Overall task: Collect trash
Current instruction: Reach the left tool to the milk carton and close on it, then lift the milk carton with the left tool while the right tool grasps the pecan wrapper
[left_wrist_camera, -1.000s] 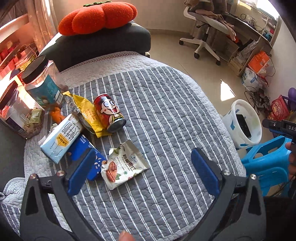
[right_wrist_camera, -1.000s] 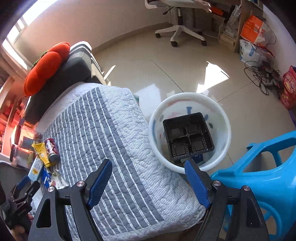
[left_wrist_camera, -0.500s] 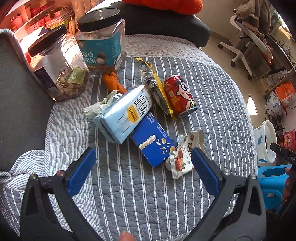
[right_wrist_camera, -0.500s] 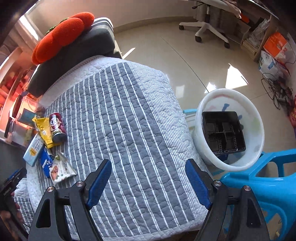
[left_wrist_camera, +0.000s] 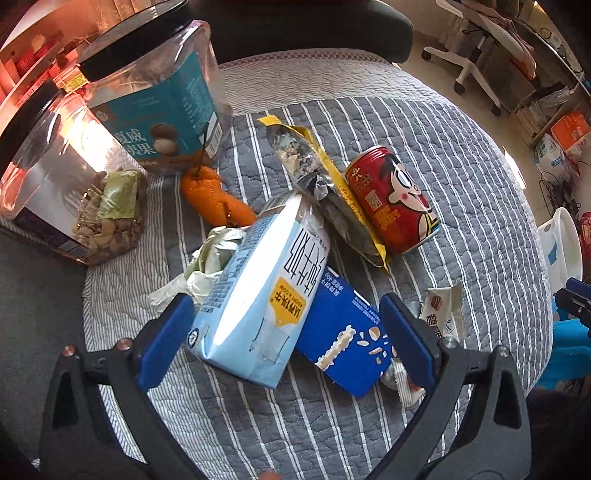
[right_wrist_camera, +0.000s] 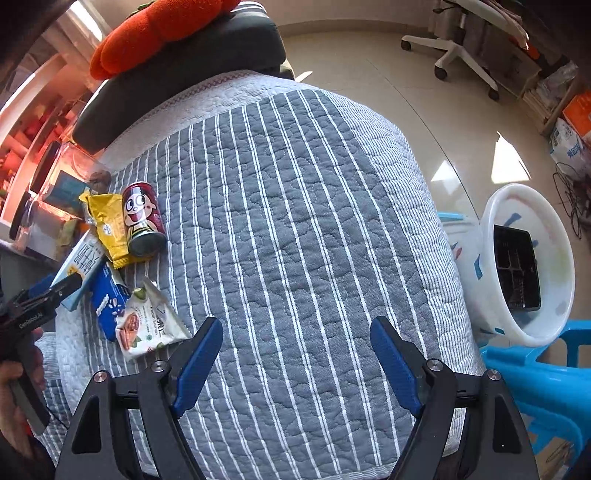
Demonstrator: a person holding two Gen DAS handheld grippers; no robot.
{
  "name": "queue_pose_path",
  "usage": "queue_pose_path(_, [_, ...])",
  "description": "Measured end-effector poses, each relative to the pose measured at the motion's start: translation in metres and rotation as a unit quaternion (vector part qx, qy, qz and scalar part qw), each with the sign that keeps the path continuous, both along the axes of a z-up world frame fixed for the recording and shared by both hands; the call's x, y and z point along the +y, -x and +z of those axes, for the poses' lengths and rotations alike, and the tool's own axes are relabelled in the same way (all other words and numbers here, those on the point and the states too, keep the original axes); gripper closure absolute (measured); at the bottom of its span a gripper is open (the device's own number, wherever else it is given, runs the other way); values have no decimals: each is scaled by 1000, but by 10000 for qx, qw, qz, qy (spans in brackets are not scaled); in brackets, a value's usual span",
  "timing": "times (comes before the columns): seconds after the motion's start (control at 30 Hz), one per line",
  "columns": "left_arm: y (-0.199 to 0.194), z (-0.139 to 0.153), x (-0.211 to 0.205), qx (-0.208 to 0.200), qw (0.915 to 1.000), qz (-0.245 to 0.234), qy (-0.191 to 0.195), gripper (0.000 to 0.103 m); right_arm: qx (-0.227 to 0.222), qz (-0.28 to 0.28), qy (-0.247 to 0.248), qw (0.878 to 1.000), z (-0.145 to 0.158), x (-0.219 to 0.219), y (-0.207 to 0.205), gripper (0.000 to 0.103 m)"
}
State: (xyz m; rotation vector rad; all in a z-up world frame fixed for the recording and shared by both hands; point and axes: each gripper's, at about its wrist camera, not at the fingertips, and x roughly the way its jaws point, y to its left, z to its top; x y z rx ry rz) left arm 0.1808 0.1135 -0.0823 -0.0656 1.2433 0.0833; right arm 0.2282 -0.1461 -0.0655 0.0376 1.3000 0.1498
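Trash lies on a grey striped quilt (right_wrist_camera: 295,221): a light blue milk carton (left_wrist_camera: 258,295), a dark blue carton (left_wrist_camera: 343,339), a red can (left_wrist_camera: 391,199), a yellow wrapper (left_wrist_camera: 325,184), a white nut packet (left_wrist_camera: 439,314), crumpled paper (left_wrist_camera: 207,262) and orange peel (left_wrist_camera: 214,195). My left gripper (left_wrist_camera: 284,339) is open, its fingers either side of the two cartons, just above them. My right gripper (right_wrist_camera: 295,358) is open and empty over bare quilt. The white bin (right_wrist_camera: 532,266) holds a black tray (right_wrist_camera: 517,266).
Two clear snack jars (left_wrist_camera: 155,99) stand at the quilt's left edge. A blue plastic stool (right_wrist_camera: 546,384) stands beside the bin. An orange cushion (right_wrist_camera: 155,29) lies on a dark seat behind. An office chair (right_wrist_camera: 465,48) stands on the floor.
My left gripper has moved forward and down over the trash pile, now straddling the cartons. My right gripper has swung left from the bin to over the quilt.
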Motion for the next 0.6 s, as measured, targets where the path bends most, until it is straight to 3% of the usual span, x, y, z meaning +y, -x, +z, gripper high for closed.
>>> queue_pose_path(0.1, [-3, -10, -5, 173, 9993, -156, -290, 16, 75, 35, 46, 10000, -5, 4, -3, 20])
queue_pose_path(0.17, [-3, -14, -7, 268, 9984, -243, -435, 39, 119, 88, 82, 9999, -9, 8, -4, 20])
queue_pose_path(0.3, [6, -12, 0, 239, 9990, -148, -358, 41, 174, 248, 151, 9994, -16, 24, -7, 20])
queue_pose_path(0.5, [32, 18, 16, -174, 9997, 119, 94, 41, 384, 550, -20, 9977, -31, 59, -7, 20])
queue_pose_path(0.6, [47, 29, 19, -300, 9994, 136, 145, 42, 510, 780, -177, 9955, -40, 83, -5, 20])
